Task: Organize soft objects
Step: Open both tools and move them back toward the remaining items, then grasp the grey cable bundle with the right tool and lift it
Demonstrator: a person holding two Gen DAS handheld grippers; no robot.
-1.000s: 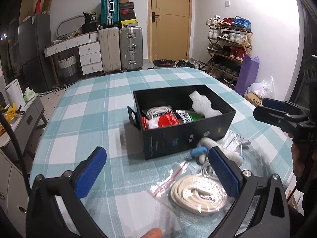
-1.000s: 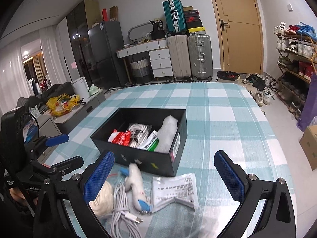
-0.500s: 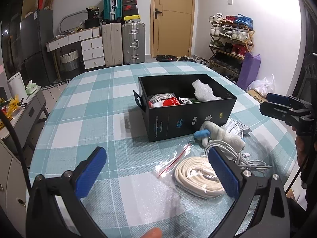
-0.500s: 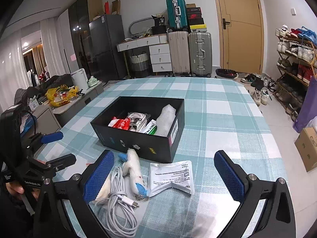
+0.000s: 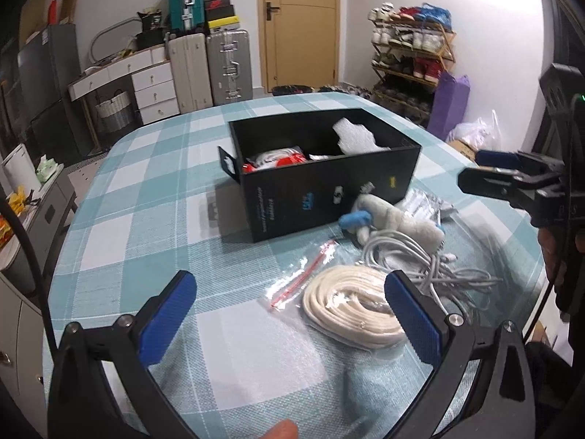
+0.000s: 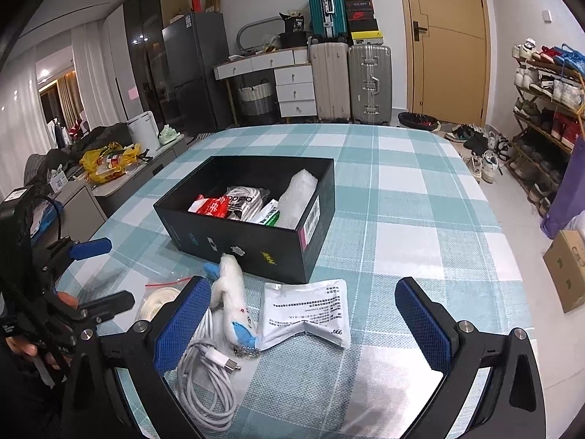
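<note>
Four soft things lie loose on my side of the checked table [image 6: 420, 190], so I judge the job roughly half done. Both my grippers hang above the near edge with jaws spread wide and nothing between them: the left gripper [image 5: 289, 314] over the bagged rope, the right gripper [image 6: 303, 322] over the pouch.

Nearest me is the white charging cable [image 6: 204, 376], loosely bundled. Just beyond it the coil of cream rope [image 5: 351, 307] sits inside a clear zip bag [image 5: 303, 274] with a red seal strip. The white foil pouch [image 6: 310, 311], creased across its middle, lies flat beside the little plush toy [image 6: 232, 300], which has blue ends and a bead chain and rests close against the box front.

Farther out stands the black box [image 6: 256, 252], lid off. Inside it I see a red packet [image 6: 212, 206], a black-and-white printed bag [image 6: 245, 201], a green-and-white sachet [image 6: 270, 216] and a piece of white foam wrap [image 6: 298, 197] against its right wall. I think room remains for the four outside.
</note>
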